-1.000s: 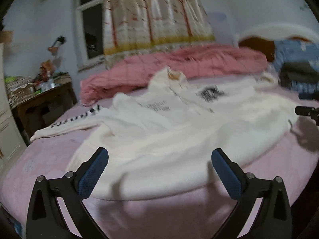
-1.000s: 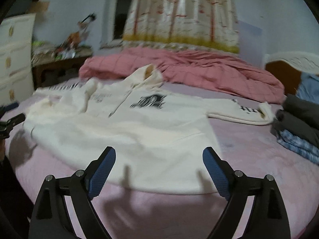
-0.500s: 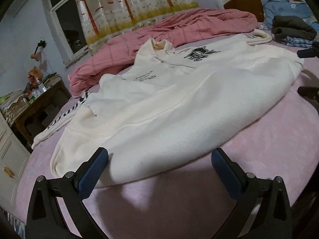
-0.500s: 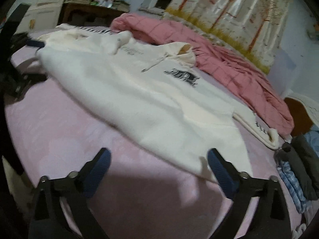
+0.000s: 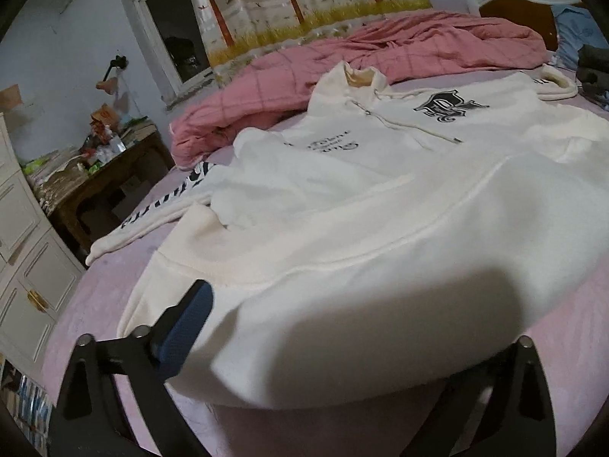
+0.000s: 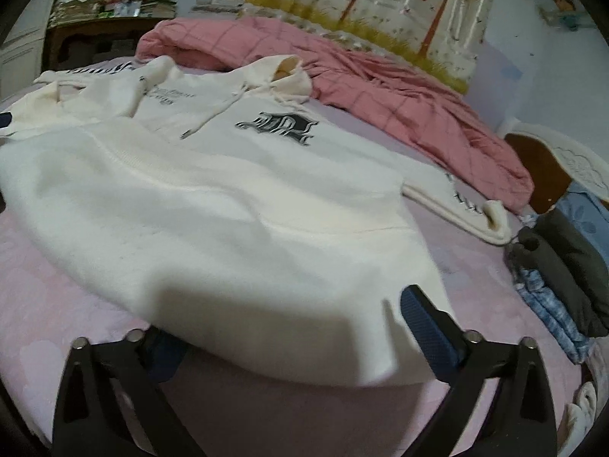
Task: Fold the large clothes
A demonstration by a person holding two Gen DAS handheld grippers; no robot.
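While spread flat, fleecy cream hoodie (image 5: 380, 205) w/ ribbed hem.

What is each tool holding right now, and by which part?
Nothing yet. The hoodie's bottom hem lies between the jaws of the left tool and the right tool. Both have just been closing but stand wide, not pinching it.

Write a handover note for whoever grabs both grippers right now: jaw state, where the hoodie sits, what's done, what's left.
Left gripper: jaws have just been closing, hem of the cream hoodie between them near its left corner; no firm pinch visible.
Right gripper: jaws also just been closing, over the hem near the right corner; hem between them.
Hoodie lies spread face up on the pink bed sheet, sleeves out to the sides, hood toward the pink quilt.
Done: nothing folded.
Left: probably close on the hem, carry it toward the hood, then fold the sleeves in.
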